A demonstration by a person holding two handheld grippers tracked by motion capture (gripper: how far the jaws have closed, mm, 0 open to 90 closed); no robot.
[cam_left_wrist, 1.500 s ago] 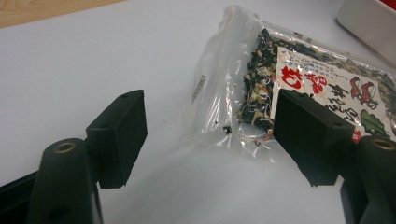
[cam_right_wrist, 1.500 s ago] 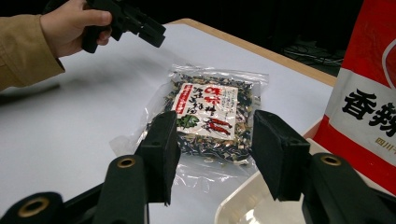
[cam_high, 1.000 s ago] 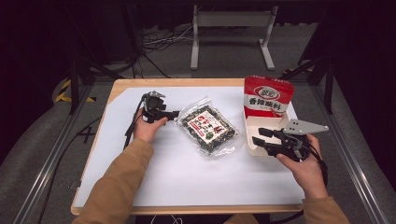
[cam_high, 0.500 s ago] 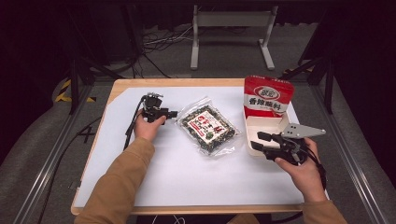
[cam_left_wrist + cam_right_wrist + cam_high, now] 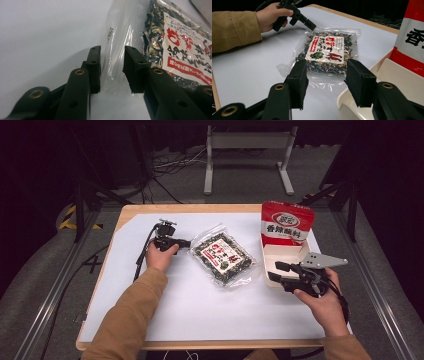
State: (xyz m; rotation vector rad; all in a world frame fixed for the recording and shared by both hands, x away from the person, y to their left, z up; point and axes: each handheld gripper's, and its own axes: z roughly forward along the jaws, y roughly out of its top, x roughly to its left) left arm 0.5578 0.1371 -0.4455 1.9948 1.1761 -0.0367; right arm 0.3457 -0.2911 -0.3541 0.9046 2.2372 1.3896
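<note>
At the packet's (image 5: 175,45) clear edge, the left gripper (image 5: 112,67), jaws just narrowing but not yet pinching, may slip off the slick film.

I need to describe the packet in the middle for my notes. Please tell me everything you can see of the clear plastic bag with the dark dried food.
The clear, glossy plastic bag of dark dried food lies flat on the white table cover, turned diagonally, between the two hands. A white label with red characters covers its front, and the filling looks like dark flakes mixed with pale bits. Its sealed transparent edge lies between the jaws of the left claw, which have just been closing, with gaps visible on both sides. The right claw is open and apart from it.
</note>
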